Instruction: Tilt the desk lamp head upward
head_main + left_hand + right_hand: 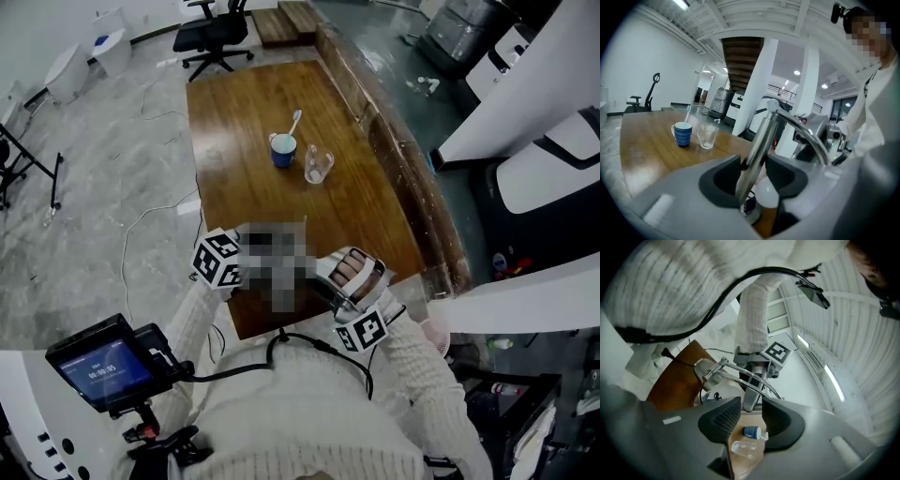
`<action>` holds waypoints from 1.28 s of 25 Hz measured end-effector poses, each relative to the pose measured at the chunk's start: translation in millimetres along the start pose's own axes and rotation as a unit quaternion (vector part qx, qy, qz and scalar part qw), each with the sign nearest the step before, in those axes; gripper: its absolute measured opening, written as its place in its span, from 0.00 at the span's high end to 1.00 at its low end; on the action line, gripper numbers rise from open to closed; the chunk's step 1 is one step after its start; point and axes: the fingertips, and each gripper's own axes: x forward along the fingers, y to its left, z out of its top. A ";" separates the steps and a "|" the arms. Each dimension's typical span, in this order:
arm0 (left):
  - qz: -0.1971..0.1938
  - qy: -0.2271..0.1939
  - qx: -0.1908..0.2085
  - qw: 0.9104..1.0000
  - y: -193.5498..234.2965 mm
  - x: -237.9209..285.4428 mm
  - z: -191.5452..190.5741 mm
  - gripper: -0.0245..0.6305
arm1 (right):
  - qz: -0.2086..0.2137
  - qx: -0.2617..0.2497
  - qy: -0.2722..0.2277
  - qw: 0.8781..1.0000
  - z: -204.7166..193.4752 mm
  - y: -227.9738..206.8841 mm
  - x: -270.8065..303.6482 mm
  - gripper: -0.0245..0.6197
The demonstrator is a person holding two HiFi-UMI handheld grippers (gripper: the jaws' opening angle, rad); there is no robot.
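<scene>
Chrome lamp stem (761, 136) stands between left gripper's (752, 165) wide-parted jaws.

Cannot see the lamp (762, 131) in the head view: only a mosaic patch there, covering both sets of jaws too. Cannot follow its pole down to the base in the left gripper view, hidden behind the left gripper (753, 159). Cannot tell what the white round shape (767, 194) just behind the pole is. Get little of the table (677, 380) in the right gripper view, masked by the right gripper (750, 401) and a sleeve (752, 315). Make out cup (753, 431) and glass (744, 446) only small there, between the jaws. Cannot tell spoon from toothbrush in the cup from the head view. Lose the chair (214, 33) at the top edge, and the table's near end under the sweater (309, 412).
</scene>
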 end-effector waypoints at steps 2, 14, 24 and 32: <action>-0.004 -0.002 -0.006 1.000 0.5 -0.5 -1.7 0.70 | -0.020 -0.025 -0.011 0.999 1.4 -3.3 -2.2 0.76; -0.021 -0.002 -0.011 1.000 1.0 -2.9 -5.6 0.70 | -0.040 -0.145 -0.103 0.983 43.2 -3.4 20.8 0.59; -0.017 -0.028 -0.025 0.999 2.0 -0.4 -7.2 0.69 | -0.049 -0.119 -0.088 0.988 41.6 -0.5 31.0 0.65; -0.012 -0.028 -0.017 0.999 4.3 3.2 -6.4 0.69 | 0.003 -0.082 -0.105 0.991 37.6 -0.7 28.1 0.62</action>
